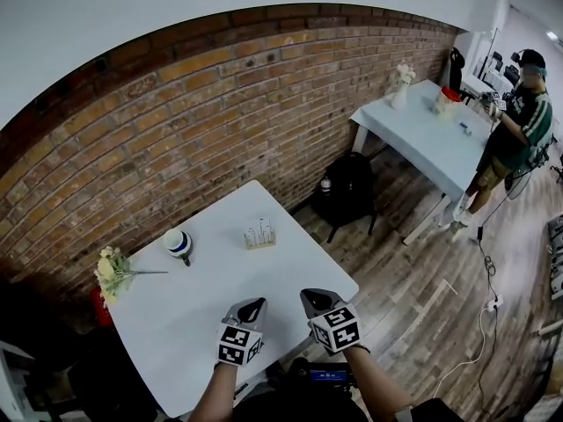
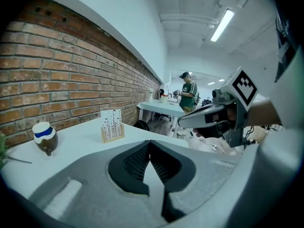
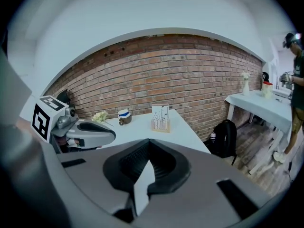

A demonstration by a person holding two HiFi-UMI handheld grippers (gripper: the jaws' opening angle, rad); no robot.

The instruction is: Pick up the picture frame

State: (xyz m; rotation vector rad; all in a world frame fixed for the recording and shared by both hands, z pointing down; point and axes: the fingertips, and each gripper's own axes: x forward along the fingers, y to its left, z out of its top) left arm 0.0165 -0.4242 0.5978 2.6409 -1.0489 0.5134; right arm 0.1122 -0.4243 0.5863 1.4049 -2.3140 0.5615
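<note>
The picture frame (image 1: 259, 233) stands upright on the desk (image 1: 211, 297), toward its far side near the brick wall (image 1: 220, 104) and untouched, so this looks like the approach. Next, one pair of jaws must spread and reach forward to it. The left hand-held gripper (image 1: 250, 309) and right hand-held gripper (image 1: 313, 301) hover side by side above the near edge, both pressed together on nothing and tilted slightly downward.

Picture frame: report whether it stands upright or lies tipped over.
Upright. The picture frame stands on its wooden base on the white table, its printed face rising vertically in both gripper views.
</note>
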